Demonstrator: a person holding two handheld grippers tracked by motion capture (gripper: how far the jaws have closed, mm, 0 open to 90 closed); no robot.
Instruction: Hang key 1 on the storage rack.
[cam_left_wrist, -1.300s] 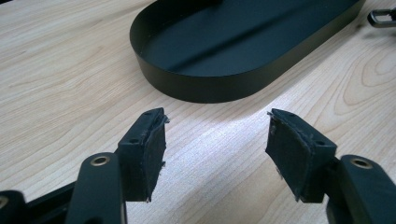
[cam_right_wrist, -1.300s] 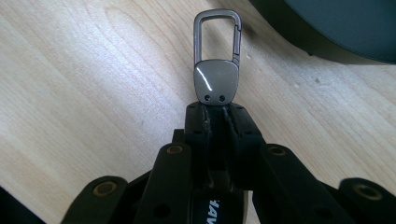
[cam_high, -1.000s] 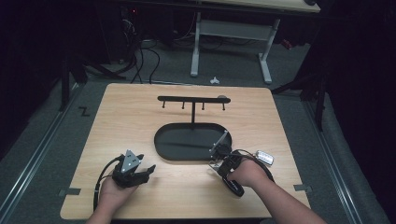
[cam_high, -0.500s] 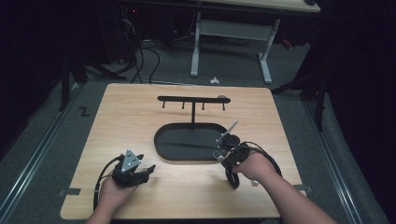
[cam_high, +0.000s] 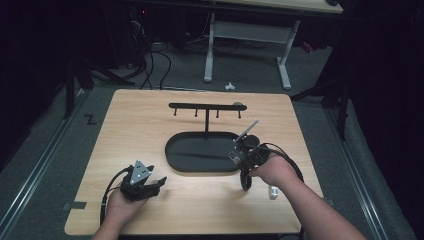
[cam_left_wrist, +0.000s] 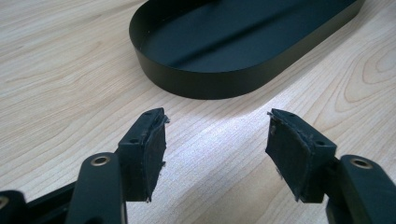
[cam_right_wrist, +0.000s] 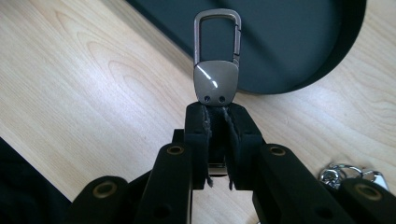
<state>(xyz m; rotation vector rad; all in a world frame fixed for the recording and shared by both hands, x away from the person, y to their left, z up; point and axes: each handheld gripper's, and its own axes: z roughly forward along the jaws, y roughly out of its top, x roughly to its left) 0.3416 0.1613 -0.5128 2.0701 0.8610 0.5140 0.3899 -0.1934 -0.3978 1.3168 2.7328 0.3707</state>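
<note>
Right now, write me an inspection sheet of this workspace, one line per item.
Surface: light wooden table, bare around the stand.
Job's things: metal key-ring clip, upright between the pads; black hook stand with four small hooks rising from an oval black tray, nothing hanging on it.
Clutter: a second silvery key ring lying on the table beside the right forearm.
Grippers: right gripper shut on the clip, raised over the tray's right end; left gripper open, nothing between its pads, low over the table near the tray.
Cables: a black cable loops from each gripper; more cables on the floor behind the table.
Surroundings: dark room, grey floor, a white-legged desk beyond.
</note>
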